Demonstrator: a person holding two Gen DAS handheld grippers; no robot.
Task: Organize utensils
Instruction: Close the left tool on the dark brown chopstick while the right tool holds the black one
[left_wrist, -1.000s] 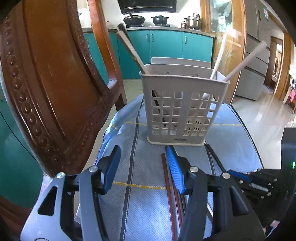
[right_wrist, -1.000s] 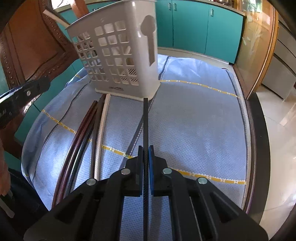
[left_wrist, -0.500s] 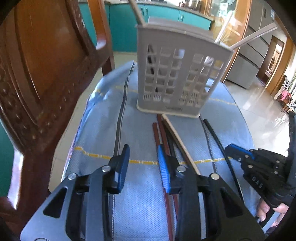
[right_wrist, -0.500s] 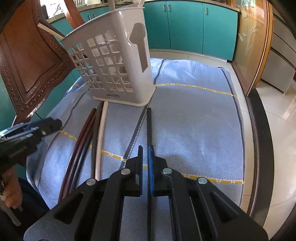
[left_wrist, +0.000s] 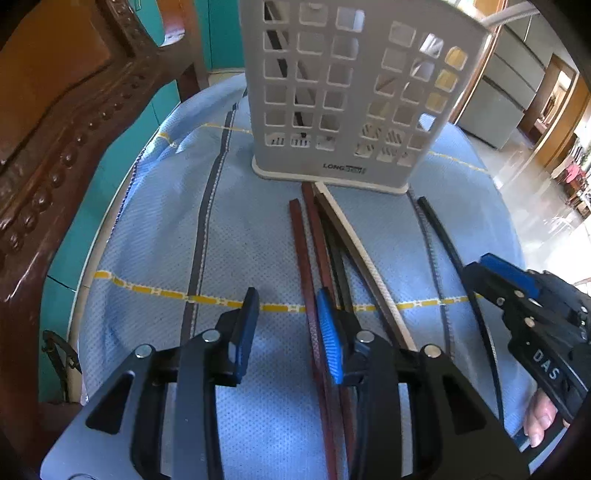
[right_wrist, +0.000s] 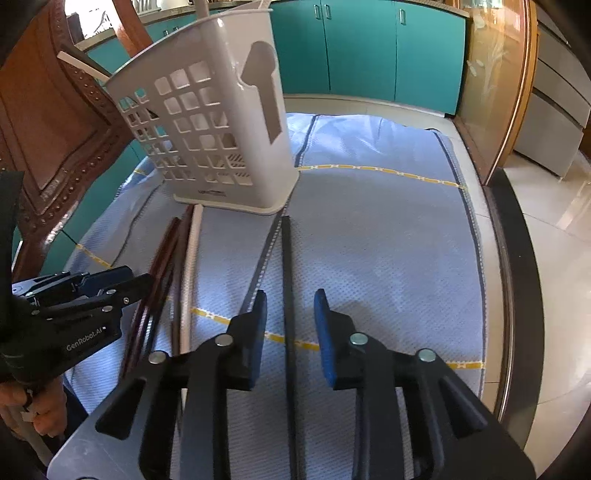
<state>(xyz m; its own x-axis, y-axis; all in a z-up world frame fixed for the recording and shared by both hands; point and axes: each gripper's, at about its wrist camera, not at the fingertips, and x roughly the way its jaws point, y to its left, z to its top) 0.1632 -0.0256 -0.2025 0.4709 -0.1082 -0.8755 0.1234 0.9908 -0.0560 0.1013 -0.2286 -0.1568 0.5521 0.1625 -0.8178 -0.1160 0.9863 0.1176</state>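
Partly, holder top is cut off

White lattice caddy, lt-blue cloth w/ yellow stripes, reddish-brown chopsticks.

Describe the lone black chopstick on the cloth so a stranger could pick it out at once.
Start at the pale perforated plastic utensil basket standing on the blue woven cloth. In front of it lie several chopsticks. The thin black chopstick lies alone, between the fingers of the open right hand-held gripper, apart from the bundle of reddish-brown and cream chopsticks to its left.
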